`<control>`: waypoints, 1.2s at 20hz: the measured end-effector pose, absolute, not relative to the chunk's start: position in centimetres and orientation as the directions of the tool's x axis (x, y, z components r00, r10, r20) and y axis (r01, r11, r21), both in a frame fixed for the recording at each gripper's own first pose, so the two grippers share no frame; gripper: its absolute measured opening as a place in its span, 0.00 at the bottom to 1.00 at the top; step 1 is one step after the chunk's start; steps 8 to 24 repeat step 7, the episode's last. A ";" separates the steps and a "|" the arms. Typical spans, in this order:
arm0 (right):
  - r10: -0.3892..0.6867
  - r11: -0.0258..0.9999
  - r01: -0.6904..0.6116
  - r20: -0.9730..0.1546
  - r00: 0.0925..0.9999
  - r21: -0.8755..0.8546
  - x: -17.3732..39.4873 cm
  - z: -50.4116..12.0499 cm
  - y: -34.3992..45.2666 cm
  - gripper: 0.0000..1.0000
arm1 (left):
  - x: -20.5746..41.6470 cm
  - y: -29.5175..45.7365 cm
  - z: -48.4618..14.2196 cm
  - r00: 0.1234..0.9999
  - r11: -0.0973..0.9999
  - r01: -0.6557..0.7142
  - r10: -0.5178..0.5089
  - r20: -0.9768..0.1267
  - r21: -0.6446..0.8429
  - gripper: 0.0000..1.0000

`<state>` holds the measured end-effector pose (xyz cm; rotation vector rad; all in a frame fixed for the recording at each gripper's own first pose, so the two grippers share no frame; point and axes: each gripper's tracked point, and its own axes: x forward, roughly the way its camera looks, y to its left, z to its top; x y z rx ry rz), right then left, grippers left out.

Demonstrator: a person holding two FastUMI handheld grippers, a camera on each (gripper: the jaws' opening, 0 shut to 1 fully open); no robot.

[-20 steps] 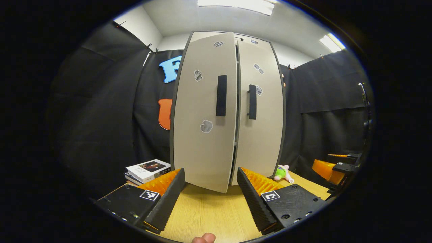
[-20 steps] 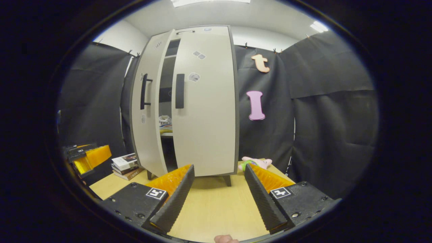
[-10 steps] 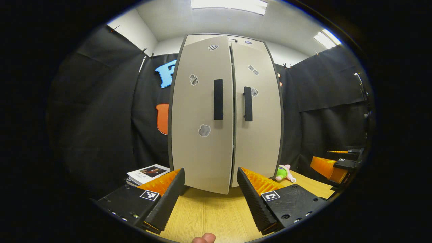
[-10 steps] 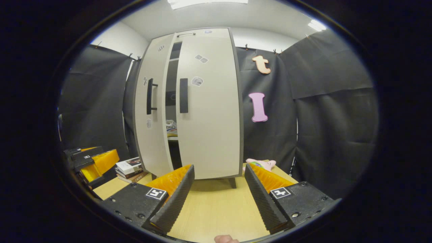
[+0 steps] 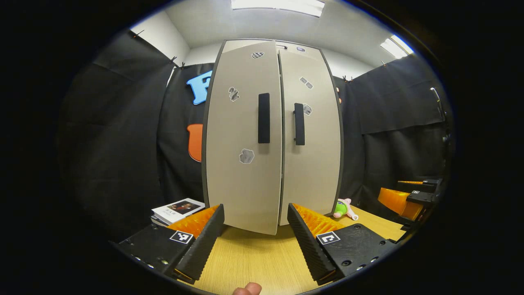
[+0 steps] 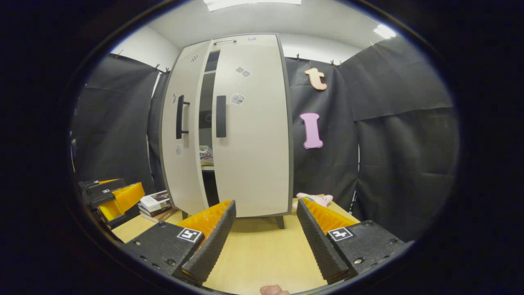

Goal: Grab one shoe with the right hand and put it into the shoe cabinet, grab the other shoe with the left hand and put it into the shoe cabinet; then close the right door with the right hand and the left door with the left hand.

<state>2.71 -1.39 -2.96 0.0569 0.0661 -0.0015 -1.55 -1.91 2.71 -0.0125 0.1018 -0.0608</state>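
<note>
standing on the wooden table (image 5: 254, 258), the shoe cabinet (image 5: 272, 135) has its right door (image 6: 251, 135) flush and its left door (image 6: 180, 135) ajar, a narrow gap between them. through that gap in the right gripper view a shoe (image 6: 206, 155) sits on a shelf inside. the left gripper (image 5: 256, 239) hovers near the doors with fingers apart, holding nothing; the right gripper (image 6: 266, 237) likewise, fingers spread and empty. a stack of books (image 5: 177, 209) lies left of the cabinet, a plush toy (image 5: 343, 209) right.
</note>
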 end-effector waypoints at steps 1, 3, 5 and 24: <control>0.001 0.998 0.003 -0.066 0.998 0.057 2.7 -2.9 -1.3 0.97 | -1.5 -1.8 2.7 0.993 0.998 0.059 -0.060 -0.100 -0.011 0.93; 0.002 0.998 0.002 -0.068 0.998 0.056 2.7 -3.0 -1.2 0.97 | -1.4 -1.8 2.7 0.993 0.998 0.059 -0.059 -0.099 -0.008 0.93; 0.001 0.999 0.003 -0.070 0.998 0.054 2.7 -3.0 -1.3 0.97 | -1.3 -1.8 2.8 0.994 0.998 0.059 -0.060 -0.095 -0.012 0.93; 0.000 0.998 0.004 -0.068 0.998 0.057 2.7 -2.9 -1.2 0.97 | -1.4 -1.7 2.7 0.994 0.998 0.057 -0.058 -0.097 -0.012 0.93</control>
